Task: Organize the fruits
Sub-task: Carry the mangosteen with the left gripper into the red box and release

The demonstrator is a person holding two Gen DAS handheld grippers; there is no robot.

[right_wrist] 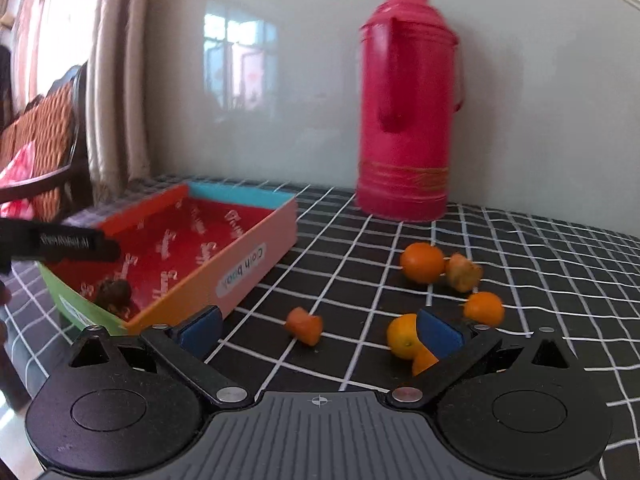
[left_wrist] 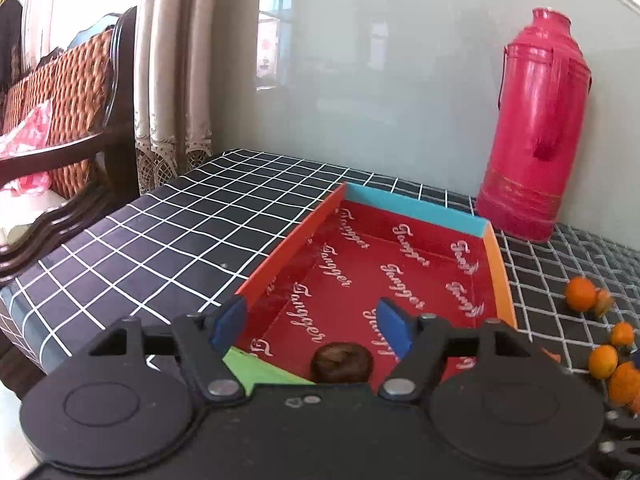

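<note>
Black two-finger left gripper (left_wrist: 312,330) fills the foreground, its blue pads apart and holding nothing, above a dark brown wrinkled fruit (left_wrist: 342,363) lying in the red-lined cardboard tray (left_wrist: 416,210). At three o'clock, small orange citrus fruits (right_wrist: 422,262) lie loose on the black grid tablecloth (left_wrist: 160,232). Right gripper (right_wrist: 320,334) stands wide open and empty beside them. Round fruits may roll away if nudged off-centre; a careless sweep could bump the tall pink thermos flask (right_wrist: 408,104).
</note>
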